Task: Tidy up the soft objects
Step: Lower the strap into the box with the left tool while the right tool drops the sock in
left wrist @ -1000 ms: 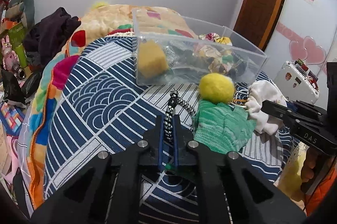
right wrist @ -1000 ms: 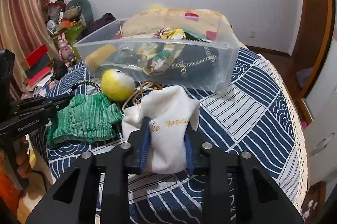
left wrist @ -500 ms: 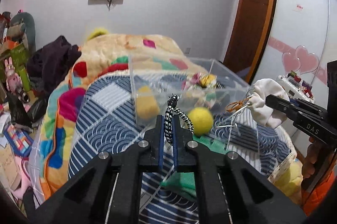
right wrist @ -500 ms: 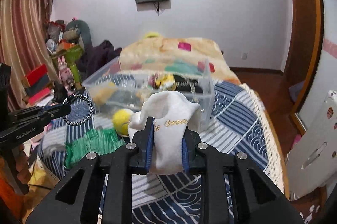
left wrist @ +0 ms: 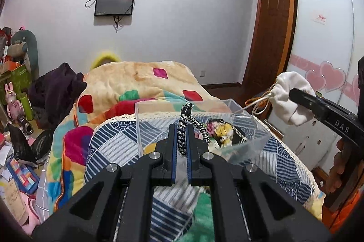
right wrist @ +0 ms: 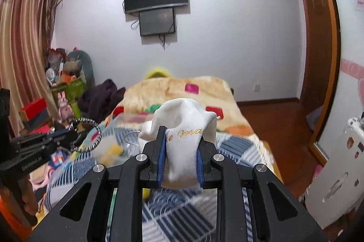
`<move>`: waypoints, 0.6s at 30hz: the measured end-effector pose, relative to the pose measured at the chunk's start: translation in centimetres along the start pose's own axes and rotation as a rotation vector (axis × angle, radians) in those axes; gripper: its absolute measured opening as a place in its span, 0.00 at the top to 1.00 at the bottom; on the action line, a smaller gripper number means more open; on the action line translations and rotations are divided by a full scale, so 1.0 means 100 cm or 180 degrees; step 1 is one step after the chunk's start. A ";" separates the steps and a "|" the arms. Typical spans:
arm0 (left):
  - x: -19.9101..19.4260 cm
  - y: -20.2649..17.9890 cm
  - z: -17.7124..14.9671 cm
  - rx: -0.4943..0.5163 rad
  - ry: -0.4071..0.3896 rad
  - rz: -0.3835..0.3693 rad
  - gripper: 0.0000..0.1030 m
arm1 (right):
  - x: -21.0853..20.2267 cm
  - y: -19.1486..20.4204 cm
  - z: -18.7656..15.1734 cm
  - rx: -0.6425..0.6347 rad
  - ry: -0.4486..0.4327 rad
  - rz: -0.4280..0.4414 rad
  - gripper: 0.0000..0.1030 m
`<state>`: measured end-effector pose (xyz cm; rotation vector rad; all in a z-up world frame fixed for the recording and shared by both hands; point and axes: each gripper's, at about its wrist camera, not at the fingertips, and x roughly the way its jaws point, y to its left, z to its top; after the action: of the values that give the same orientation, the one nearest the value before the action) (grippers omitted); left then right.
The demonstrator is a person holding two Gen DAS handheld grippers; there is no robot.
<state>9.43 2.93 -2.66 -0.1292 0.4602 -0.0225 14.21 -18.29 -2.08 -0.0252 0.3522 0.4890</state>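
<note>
My left gripper (left wrist: 182,137) is shut on a black-and-white braided hair tie (left wrist: 183,128), held up in the air in front of the clear plastic bin (left wrist: 257,141). The tie's loop also shows in the right wrist view (right wrist: 89,135). My right gripper (right wrist: 179,144) is shut on a white drawstring pouch (right wrist: 184,135) with gold lettering, lifted above the bed. In the left wrist view the pouch (left wrist: 289,94) hangs at the right, above the bin's right end, its cord dangling. The bin holds a patterned cloth (left wrist: 218,130) and a yellow sponge.
The bin sits on a blue-and-white patterned bedspread (left wrist: 113,146) over a colourful blanket (left wrist: 136,82). A green knitted item (left wrist: 202,214) lies below my left gripper. Clutter fills the floor at the left (left wrist: 16,105). A white cabinet (right wrist: 336,164) stands right.
Both grippers have risen well above the bed with their objects and tilted up. The yellow ball and green knit have dropped out of sight beneath them.
</note>
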 end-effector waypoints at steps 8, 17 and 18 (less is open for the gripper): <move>0.036 0.004 0.003 -0.0046 0.0136 0.0049 0.94 | 0.031 0.003 0.002 0.0021 0.0041 -0.0179 0.81; 0.080 0.005 -0.008 -0.0082 0.0453 0.0046 0.94 | 0.070 -0.004 -0.023 0.0071 0.0496 -0.0195 0.81; 0.084 0.005 -0.010 -0.0092 0.0490 0.0035 0.94 | 0.073 -0.004 -0.025 0.0074 0.0546 -0.0188 0.81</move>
<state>16.51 2.91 -7.27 -0.1538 0.6151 -0.0149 19.62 -15.63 -6.95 -0.0550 0.5237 0.4254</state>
